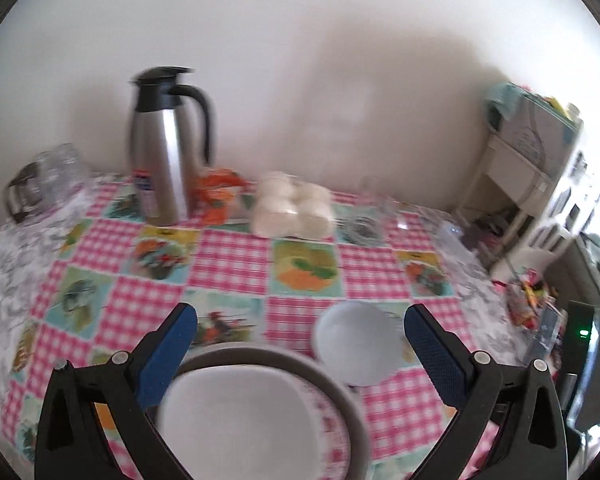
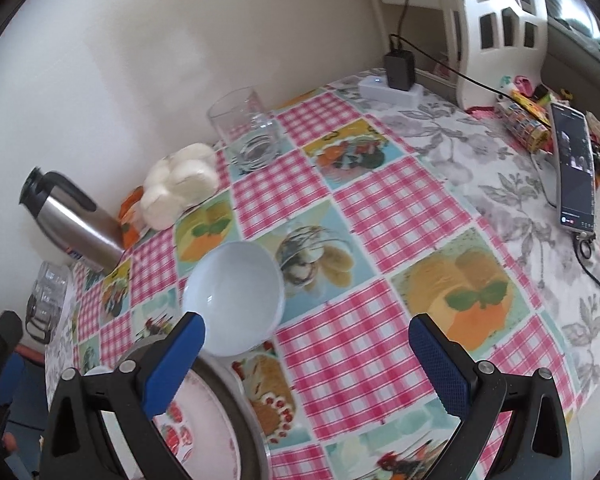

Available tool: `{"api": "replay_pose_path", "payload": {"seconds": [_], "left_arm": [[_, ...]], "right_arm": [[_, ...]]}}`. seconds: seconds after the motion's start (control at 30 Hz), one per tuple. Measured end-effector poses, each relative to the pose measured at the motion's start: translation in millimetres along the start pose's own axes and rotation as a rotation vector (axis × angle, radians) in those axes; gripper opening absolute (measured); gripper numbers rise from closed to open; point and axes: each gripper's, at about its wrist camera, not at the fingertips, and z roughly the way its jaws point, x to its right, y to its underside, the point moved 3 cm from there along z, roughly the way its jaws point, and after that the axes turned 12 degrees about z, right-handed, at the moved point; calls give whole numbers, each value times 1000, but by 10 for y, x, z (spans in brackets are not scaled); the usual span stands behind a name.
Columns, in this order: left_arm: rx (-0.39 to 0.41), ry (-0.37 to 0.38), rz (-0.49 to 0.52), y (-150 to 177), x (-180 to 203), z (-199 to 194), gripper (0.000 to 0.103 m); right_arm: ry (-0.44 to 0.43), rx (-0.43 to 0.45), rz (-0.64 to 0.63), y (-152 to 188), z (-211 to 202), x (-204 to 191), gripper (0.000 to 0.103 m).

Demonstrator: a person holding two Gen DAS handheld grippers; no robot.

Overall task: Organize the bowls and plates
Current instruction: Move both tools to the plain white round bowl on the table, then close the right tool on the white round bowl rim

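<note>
Right hand-held gripper (image 2: 306, 344) spread, phone (image 2: 575, 168) only here

left tongs (image 1: 300, 332) | black frame, blue textured pads, silver screws | right tongs (image 2: 306, 342) identical

the whole left wrist view is smeared with motion blur. the steel jug (image 1: 168, 148) shows a doubled outline, and the label low on its side cannot be read. the glass jar (image 1: 44, 188) at the far left is a grey haze, its contents unclear. the orange packet (image 1: 220, 192) behind the jug is too blurred to make out.

the plate stack (image 1: 260, 412) runs off the bottom edge in both views, and in the right wrist view the blue finger (image 2: 176, 364) covers part of it.

the phone (image 2: 576, 176) screen is too small to read.
</note>
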Motion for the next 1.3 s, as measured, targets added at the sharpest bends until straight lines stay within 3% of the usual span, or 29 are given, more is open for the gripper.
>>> {"api": "replay_pose_path", "payload": {"seconds": [0.27,0.5,0.8,1.1,1.17,1.3], "left_arm": [[-88,21,63,-69,373,338,103],[-229,-18,-7,-1,334,701,103],[-291,-75,16,65,352,1045,102],[-321,-87,55,104,438,1258,88],[-329,-80,53,120,443,1304,77],[-337,-85,59,136,452,1363,75]], "right_arm": [[45,-15,41,-146,154,223,103],[56,-42,42,-189,315,246,103],[49,-111,-1,-121,632,89,102],[48,-148,-22,-111,868,-20,77],[32,-154,-31,-107,910,-68,66],[7,-170,-47,-90,991,-148,51]]}}
